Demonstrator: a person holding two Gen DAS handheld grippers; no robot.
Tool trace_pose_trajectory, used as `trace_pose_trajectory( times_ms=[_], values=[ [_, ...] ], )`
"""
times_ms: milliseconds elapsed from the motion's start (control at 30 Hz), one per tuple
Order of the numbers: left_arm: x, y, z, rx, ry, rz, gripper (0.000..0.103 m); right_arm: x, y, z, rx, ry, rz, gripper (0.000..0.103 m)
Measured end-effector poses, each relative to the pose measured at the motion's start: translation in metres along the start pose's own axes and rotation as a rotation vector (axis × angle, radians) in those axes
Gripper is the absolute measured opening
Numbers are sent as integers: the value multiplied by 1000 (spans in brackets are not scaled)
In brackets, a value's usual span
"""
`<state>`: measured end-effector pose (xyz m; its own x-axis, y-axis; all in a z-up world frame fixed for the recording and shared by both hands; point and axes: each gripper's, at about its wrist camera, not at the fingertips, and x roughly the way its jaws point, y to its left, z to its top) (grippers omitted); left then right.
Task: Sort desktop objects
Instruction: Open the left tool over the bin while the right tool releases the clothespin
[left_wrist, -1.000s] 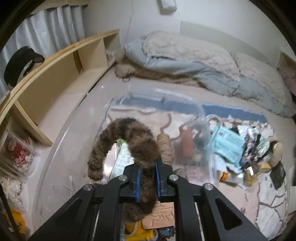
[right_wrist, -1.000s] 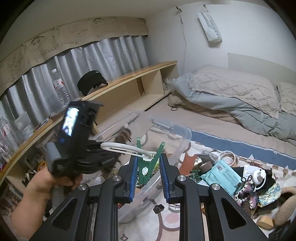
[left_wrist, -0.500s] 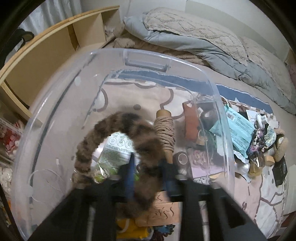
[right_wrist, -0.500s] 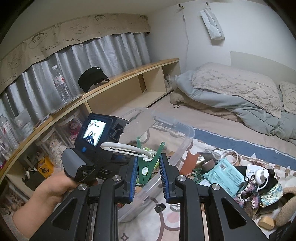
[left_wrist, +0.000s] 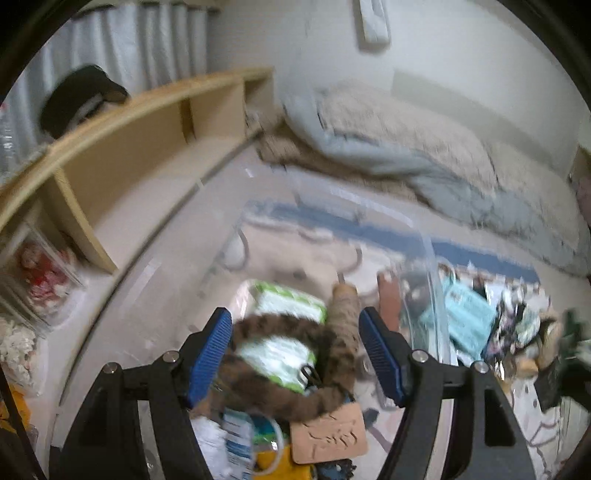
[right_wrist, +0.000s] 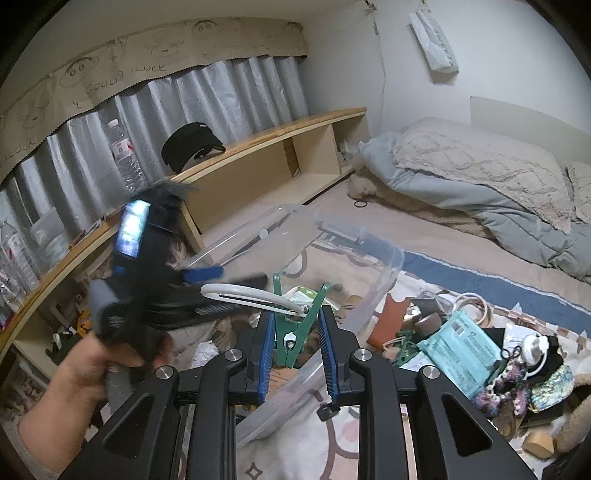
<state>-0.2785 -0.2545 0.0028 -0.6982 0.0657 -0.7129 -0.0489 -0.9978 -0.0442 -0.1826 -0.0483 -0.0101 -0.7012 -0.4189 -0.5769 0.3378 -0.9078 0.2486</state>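
Note:
My left gripper (left_wrist: 293, 317) hangs over the clear plastic bin (left_wrist: 424, 240), and its jaws are opening. Below and between the blue pads (left_wrist: 210, 354), a brown furry hairband (left_wrist: 332, 369) lies loose in the bin, with neither pad pressing on it. It rests on a green-and-white wipes pack (left_wrist: 284, 302) beside a twine spool (left_wrist: 345, 306). My right gripper (right_wrist: 297, 317) is shut on a green clip (right_wrist: 291, 332) that carries a thin white hairband (right_wrist: 243, 293), held just over the bin's near rim (right_wrist: 388, 258).
A hand (right_wrist: 81, 365) holds the left tool at the left. A pile of small items, with a teal pack (right_wrist: 458, 339), lies on the rug right of the bin. A wooden shelf (right_wrist: 258, 140) runs along the left. Bedding (right_wrist: 480, 177) lies behind.
The left gripper dipped into the bin, opened and let go of the furry hairband, then drew back up. The right gripper stayed still with the green clip.

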Motion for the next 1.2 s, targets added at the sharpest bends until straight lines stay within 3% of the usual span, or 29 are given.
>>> trace_pose_trajectory(
  times_ms=[200,367,600,733,1000,1133,1200],
  values=[
    [-27,22,-3,-58,-80,-7,71,27,10,0,-18,32,8,24],
    [-41,32,-8,-33,-134,17,71,61,17,-1,-34,91,-3,24],
    [-51,48,-13,-26,-197,16,72,110,12,3,37,199,-2,24],
    [-54,56,-16,-16,-222,27,81,129,15,9,54,247,-7,24],
    [-49,67,-19,-6,-223,33,82,157,22,19,80,290,-36,24],
    [-46,71,-21,-10,-220,38,89,166,24,16,91,303,-20,24],
    [-45,73,-21,-7,-218,45,89,167,24,15,84,297,-23,35]
  ],
)
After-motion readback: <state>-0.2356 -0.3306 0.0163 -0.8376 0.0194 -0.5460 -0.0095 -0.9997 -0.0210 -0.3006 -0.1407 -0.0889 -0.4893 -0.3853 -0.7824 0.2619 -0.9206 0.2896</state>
